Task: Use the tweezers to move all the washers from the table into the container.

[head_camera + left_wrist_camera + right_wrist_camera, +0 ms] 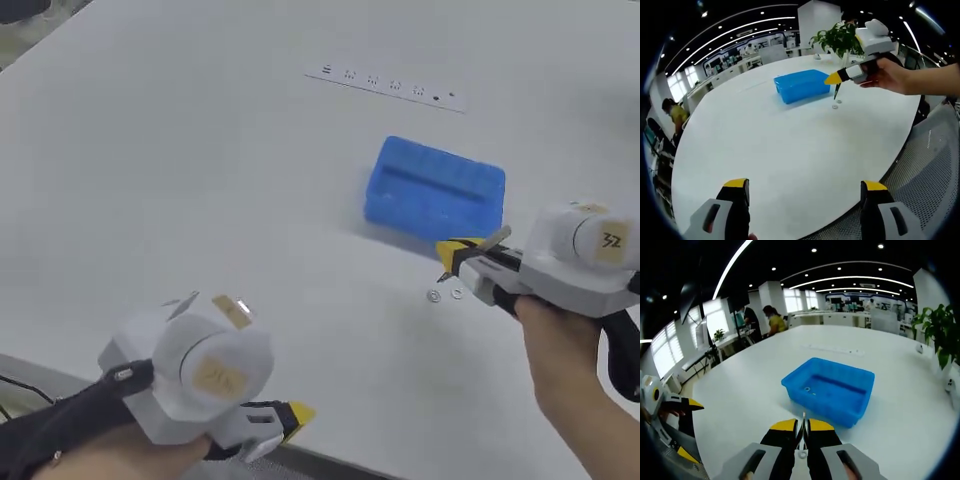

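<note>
Washers (433, 296), two lying on the white counter (200, 200) just beside the blue container (435, 190), a third washer (807, 388) inside it, right gripper (452, 255) fingers clamped on tweezers (493, 238), tip near the pair, left gripper (805, 184) fingers apart, near the counter edge

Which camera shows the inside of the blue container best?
The right gripper view: it looks down into the container, with one washer on its floor. The head view shows the inside blurred; the left gripper view shows mostly its outer walls.
</note>
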Available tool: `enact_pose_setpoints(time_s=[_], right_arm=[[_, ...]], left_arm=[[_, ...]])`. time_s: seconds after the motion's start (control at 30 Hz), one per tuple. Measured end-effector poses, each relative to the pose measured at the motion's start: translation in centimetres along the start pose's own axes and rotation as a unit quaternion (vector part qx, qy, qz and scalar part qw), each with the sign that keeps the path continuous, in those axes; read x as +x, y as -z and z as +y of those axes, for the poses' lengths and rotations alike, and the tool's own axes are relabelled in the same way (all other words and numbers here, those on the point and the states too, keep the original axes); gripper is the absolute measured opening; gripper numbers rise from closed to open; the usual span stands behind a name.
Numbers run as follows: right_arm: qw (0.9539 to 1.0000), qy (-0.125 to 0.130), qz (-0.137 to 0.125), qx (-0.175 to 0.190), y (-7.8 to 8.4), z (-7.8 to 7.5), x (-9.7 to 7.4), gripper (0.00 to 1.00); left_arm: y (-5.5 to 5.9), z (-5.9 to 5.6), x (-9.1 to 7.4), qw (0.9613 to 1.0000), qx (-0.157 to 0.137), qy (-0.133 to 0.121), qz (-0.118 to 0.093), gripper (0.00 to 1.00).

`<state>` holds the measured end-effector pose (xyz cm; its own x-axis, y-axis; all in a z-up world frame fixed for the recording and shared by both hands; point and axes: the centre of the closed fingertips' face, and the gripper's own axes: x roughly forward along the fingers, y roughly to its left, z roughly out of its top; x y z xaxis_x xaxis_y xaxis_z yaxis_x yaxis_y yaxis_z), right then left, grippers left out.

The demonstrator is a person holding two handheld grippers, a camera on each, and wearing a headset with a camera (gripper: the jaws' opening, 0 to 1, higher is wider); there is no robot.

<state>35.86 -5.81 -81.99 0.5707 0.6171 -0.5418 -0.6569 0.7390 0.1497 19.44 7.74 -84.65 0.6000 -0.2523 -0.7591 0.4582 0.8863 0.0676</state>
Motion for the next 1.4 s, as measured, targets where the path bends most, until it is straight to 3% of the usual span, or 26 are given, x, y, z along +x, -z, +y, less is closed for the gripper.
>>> enact_pose_setpoints(time_s=[0.53,0.97,1.2,1.4], right_arm=[[0.9998,0.003,0.017,0.006,1.4,-1.3,0.9,0.04],[0.9997,0.005,0.014,0.02,1.6,-1.2,1.0,0.04],[0.9999,0.007,0.015,0.001,1.8,-1.0,0.9,0.03],[0.9998,0.006,0.019,0.005,1.9,-0.9,0.8,0.03]], left_arm=[[0.2,-0.2,0.1,0.9999,0.007,0.004,0.007,0.94],[0.4,-0.3,0.1,0.9998,0.012,0.006,0.012,0.94],[0.3,-0.3,0.1,0.9999,0.012,0.004,0.011,0.94],[0.4,-0.2,0.1,0.9998,0.012,0.003,0.012,0.94]])
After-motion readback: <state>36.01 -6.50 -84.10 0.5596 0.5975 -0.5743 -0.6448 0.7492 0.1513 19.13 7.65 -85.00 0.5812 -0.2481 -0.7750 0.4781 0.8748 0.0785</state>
